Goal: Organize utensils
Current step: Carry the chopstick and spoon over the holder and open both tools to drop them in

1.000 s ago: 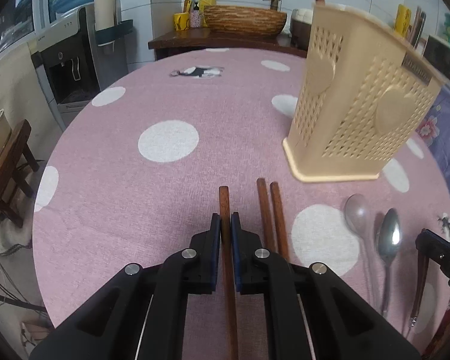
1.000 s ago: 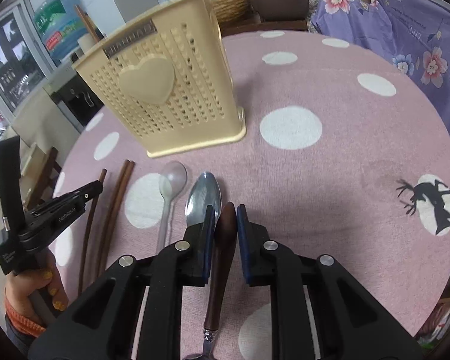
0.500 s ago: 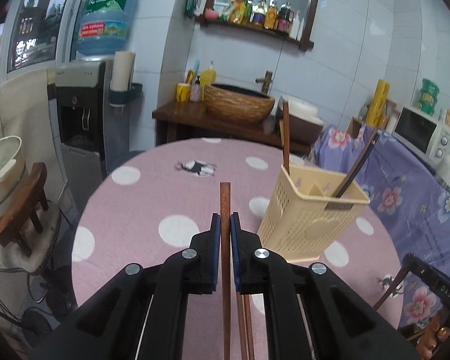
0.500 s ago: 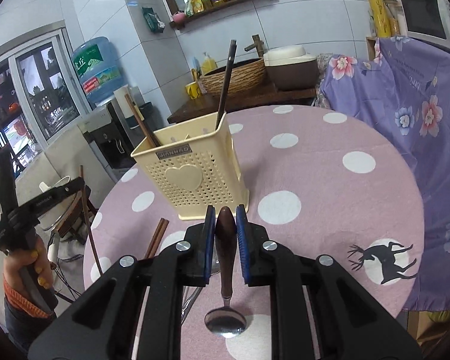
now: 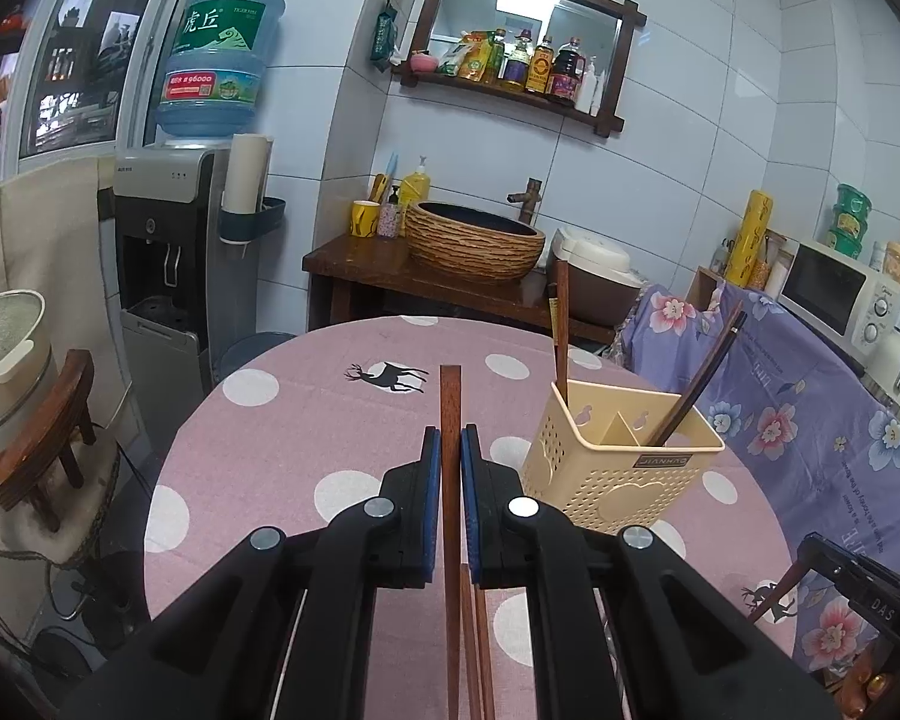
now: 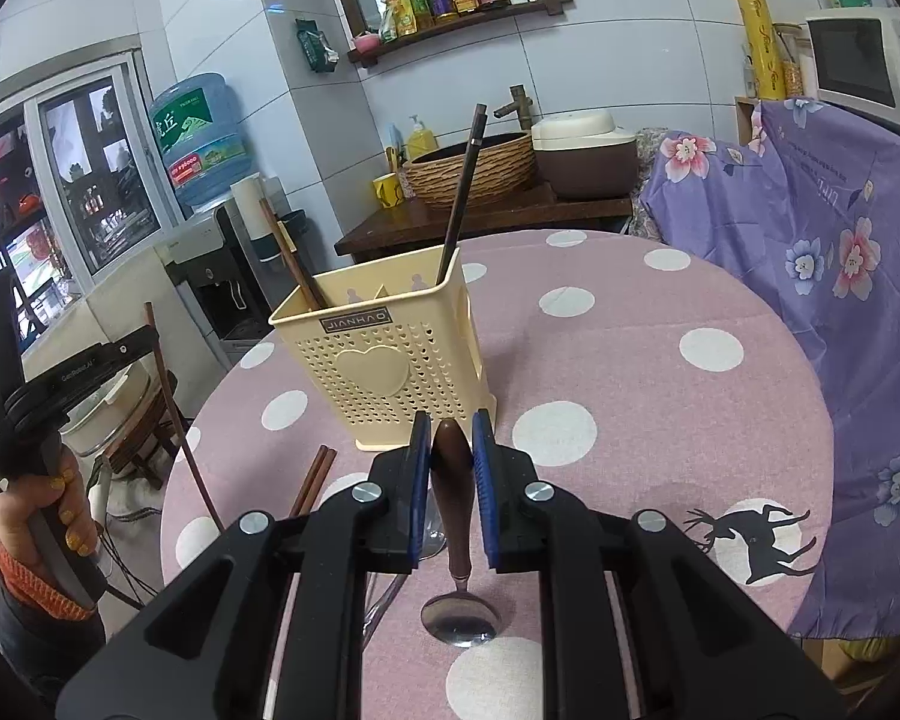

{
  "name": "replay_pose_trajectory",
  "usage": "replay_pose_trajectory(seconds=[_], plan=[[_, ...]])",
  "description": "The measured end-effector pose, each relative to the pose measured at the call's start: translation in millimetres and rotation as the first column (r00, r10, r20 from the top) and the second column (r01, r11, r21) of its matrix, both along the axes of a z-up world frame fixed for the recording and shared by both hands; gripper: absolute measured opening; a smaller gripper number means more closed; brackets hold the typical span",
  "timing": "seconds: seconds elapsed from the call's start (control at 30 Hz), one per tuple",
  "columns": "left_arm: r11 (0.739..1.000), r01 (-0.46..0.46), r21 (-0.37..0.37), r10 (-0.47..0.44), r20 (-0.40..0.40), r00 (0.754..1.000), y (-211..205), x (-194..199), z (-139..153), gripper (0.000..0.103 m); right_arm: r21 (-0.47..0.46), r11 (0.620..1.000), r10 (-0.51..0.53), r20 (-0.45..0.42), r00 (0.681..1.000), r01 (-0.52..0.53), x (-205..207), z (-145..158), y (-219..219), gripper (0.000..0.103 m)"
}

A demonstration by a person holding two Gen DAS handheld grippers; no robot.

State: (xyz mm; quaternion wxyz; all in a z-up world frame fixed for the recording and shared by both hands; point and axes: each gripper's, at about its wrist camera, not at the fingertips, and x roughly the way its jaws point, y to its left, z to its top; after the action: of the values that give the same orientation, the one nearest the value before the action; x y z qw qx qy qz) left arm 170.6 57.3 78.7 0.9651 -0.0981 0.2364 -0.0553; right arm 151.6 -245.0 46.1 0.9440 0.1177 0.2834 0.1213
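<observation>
Left hand-held gripper [image 5: 450,450], lower centre, clamped on a wooden chopstick [image 5: 450,396]; right hand-held gripper [image 6: 452,450] clamped on the brown handle of a spoon [image 6: 455,516], bowl hanging low. Both held above the pink polka-dot bench [image 6: 660,312]. Cream utensil caddy [image 6: 384,360] at centre frame, already holding chopsticks. Two more chopsticks [image 6: 312,480] lying lower left. Risks: could snag on the caddy rim or its divider, topple the light caddy, or let the thin stick pivot loose.

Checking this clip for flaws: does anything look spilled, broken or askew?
Nothing stands out. The cream perforated plastic utensil holder stands upright on the pink dotted tablecloth; the brown wooden chopstick pair lies flat beside it, awaiting sorting.
</observation>
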Motion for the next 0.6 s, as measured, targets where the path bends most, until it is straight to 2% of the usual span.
replay_pose_trajectory(seconds=[0.2, 0.37, 0.47, 0.6], plan=[[1.0, 0.006, -0.007, -0.006, 0.025, 1.0, 2, -2, 11, 0.008, 0.002, 1.0, 0.0, 0.039, 0.999, 0.0, -3, 16, 1, 0.015], [1.0, 0.024, -0.014, -0.023, 0.049, 0.999, 0, 2, 29, 0.008, -0.025, 1.0, 0.014, 0.077, 0.997, -0.012, 5, 42, 7, 0.015], [0.999, 0.039, -0.033, -0.036, 0.075, 0.997, -1, 7, 50, 0.008, -0.051, 0.998, 0.044, 0.109, 0.993, -0.039, 13, 68, 14, 0.015], [0.996, 0.076, -0.056, -0.068, 0.136, 0.988, -7, 15, 94, 0.008, -0.089, 0.995, 0.066, 0.159, 0.985, -0.052, 32, 108, 26, 0.015]])
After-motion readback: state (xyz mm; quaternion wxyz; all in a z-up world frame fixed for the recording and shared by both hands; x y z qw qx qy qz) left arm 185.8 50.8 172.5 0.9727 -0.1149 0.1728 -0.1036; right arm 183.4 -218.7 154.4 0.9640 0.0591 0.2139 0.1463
